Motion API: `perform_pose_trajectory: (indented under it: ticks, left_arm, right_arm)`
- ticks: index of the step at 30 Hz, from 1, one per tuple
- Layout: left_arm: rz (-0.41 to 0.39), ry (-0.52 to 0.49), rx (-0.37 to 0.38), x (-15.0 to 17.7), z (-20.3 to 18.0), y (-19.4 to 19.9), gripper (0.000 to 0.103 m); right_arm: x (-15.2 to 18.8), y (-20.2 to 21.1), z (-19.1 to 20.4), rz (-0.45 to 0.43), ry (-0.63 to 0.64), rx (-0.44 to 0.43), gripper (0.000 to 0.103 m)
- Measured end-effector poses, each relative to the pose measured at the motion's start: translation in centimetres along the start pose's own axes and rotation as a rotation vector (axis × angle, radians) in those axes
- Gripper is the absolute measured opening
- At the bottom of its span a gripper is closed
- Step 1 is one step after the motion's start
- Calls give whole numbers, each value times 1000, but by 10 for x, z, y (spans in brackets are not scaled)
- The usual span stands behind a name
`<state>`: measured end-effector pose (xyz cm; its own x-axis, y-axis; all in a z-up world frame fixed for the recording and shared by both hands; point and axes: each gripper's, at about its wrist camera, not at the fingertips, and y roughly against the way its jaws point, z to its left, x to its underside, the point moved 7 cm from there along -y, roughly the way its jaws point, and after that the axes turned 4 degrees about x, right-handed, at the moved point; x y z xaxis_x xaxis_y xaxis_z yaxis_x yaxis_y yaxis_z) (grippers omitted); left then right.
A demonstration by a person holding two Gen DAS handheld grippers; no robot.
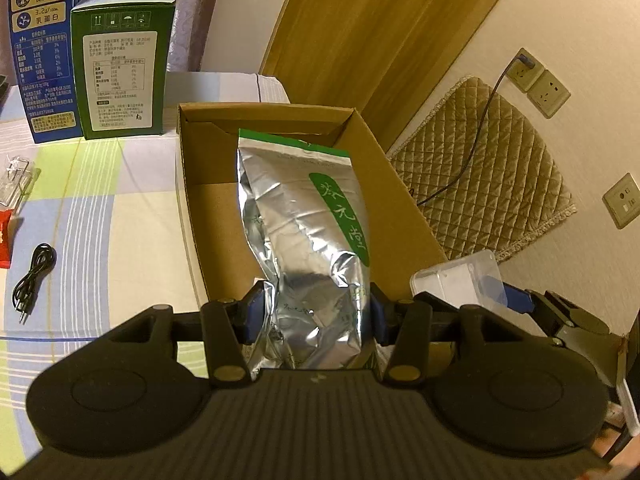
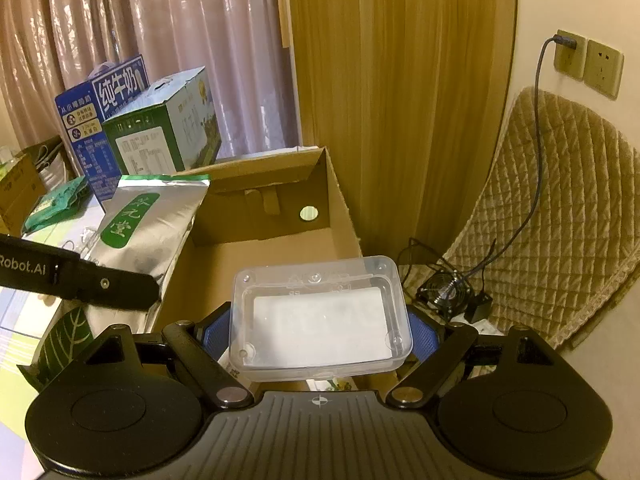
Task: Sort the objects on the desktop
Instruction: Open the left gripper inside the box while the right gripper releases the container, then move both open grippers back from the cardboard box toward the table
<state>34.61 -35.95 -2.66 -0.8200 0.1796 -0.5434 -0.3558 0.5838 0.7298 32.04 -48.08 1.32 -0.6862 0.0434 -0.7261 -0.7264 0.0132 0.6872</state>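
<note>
Left gripper (image 1: 316,316) is clamped on the silver foil tea pouch (image 1: 308,232), right gripper (image 2: 320,332) is squeezing a clear plastic case (image 2: 320,316). Both hang over the open cardboard box (image 2: 260,216), presumably so they drop straight in. Black cable (image 1: 34,276) waits on the tablecloth.
</note>
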Motion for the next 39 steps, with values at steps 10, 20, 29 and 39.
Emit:
perform_pose_trajectory:
  ticks: [10,20,29,39]
  left_arm:
    - [-55,6,-2,-9,12,8,54]
    - [-115,-1,-32,-6,28,42,55]
    - [-149,10,-69,19,54,78,67]
    - [-153,-50,-161,73,72,125,80]
  right_arm:
    - [0,-4,1,3,4,5,84]
    - [-5,0,17,-12,-4,-61,84]
    - [-12,19,17,-66,-53,-76,91]
    - [20,68,27,-53,-112,-95,98]
